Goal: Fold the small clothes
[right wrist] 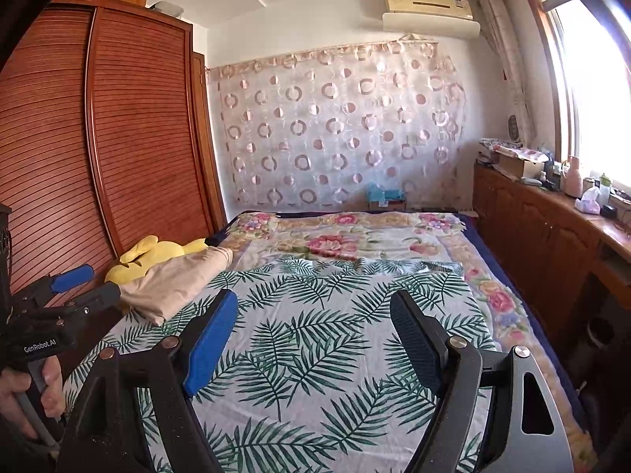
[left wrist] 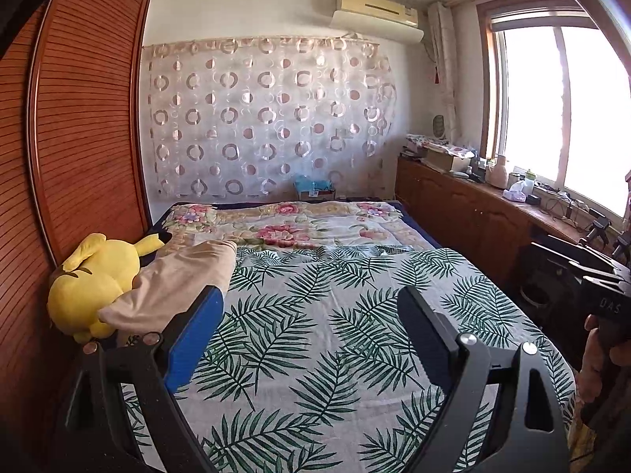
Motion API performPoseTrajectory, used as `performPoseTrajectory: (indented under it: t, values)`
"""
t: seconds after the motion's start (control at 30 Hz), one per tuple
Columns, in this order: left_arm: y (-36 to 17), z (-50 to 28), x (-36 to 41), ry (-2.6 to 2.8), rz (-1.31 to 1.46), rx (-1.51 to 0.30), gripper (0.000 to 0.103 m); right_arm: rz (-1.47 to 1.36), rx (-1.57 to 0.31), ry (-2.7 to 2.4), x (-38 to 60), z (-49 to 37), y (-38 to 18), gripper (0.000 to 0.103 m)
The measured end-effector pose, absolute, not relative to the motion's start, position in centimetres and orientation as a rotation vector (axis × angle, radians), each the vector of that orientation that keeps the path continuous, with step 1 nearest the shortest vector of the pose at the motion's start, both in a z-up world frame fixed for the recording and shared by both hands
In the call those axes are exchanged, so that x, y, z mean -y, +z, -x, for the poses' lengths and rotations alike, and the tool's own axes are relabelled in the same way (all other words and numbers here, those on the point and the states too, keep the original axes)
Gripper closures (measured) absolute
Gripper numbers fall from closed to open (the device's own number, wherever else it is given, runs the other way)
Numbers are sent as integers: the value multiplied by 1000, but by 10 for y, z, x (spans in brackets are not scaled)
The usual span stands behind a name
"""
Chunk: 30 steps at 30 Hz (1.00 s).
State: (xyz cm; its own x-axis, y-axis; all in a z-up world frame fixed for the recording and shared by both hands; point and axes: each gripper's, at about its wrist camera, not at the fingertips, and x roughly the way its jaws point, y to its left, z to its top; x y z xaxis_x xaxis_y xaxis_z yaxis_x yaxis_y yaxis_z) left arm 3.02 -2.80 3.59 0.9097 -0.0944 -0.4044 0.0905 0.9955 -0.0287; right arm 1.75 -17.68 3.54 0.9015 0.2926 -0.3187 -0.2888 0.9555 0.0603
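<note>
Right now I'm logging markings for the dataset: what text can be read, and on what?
"GenRobot.AI": on the left tool's black body, right wrist view.
"DAS": on the right tool's black body, left wrist view; any further letters are cut off.
Air conditioner label: too small to read.

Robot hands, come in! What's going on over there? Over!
Left gripper and right gripper: jaws open, empty. Beige garment folded beside yellow plush toy. Leaf-print sheet unobstructed.
</note>
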Motion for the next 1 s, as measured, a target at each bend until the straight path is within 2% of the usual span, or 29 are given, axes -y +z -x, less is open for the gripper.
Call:
performPoseTrajectory:
  t: [1.0]
  values:
    - [36,-29,25,-93,9,-415,13,-15,-333,298,195,-17,35,22]
